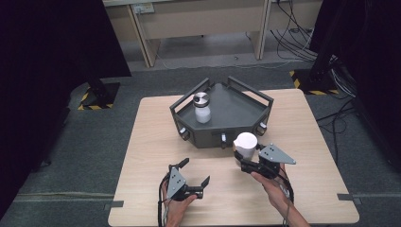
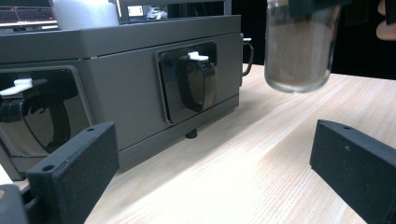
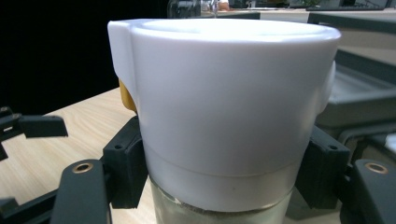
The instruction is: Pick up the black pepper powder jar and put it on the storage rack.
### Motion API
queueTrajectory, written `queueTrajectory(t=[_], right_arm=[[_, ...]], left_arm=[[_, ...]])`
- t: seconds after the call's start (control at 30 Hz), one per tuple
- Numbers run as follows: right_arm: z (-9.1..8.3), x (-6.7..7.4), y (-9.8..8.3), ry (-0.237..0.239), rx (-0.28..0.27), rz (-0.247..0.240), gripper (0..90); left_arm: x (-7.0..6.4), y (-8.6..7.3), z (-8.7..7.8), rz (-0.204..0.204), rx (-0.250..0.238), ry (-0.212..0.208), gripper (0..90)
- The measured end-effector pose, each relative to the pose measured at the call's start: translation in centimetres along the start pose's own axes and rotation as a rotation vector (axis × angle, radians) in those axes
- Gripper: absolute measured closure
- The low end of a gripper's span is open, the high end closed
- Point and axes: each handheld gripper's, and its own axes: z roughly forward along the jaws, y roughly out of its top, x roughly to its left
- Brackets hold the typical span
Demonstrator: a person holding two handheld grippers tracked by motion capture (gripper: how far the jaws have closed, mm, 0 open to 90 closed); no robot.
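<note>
- Right gripper (image 1: 242, 161) clamped on white-lidded jar (image 1: 246, 144), lifted off the table, just in front of grey tray (image 1: 236, 111).
- Left gripper (image 1: 195, 172) jaws apart, empty, nearer the person than tray.
- Silver-lidded jar (image 1: 202, 107) stands inside tray.

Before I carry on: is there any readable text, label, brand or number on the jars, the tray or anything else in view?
None can be read.
White-capped jar in the right hand-held gripper: plain white cap, no label visible.
Metal-lidded jar in the grey tray: no lettering visible.
Grey tray: no markings visible.
Screens behind the tray in the left gripper view: there may be text, too small and blurred to read.
</note>
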Motion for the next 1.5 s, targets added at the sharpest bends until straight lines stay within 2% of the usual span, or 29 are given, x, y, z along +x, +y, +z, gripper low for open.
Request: queueTrajectory(t=[0.17,0.4,0.8,0.93,1.37,1.5], right_arm=[[0.2,-0.5,1.8,0.016,0.001,0.012,30.4],[0.9,-0.1,3.8,0.0,-0.01,-0.04,30.4],[2.5,-0.7,7.4,-0.002,-0.026,-0.028,30.5],[3.6,-0.9,8.5,-0.027,-0.016,-0.029,30.4],[7.0,-1.7,10.0,-0.073,-0.009,-0.042,30.4],[8.1,-1.8,10.1,-0.086,-0.011,-0.011,30.5]], left_arm=[[0.1,0.0,0.1,0.0,0.005,-0.004,0.8],[0.2,0.0,0.2,-0.006,0.007,-0.005,0.7],[0.2,0.0,0.3,-0.009,0.01,-0.007,0.8],[0.2,0.0,0.3,-0.01,0.01,-0.004,0.8],[0.3,-0.1,0.2,-0.02,0.005,0.002,0.8],[0.4,0.0,0.2,-0.014,0.007,0.001,0.8]])
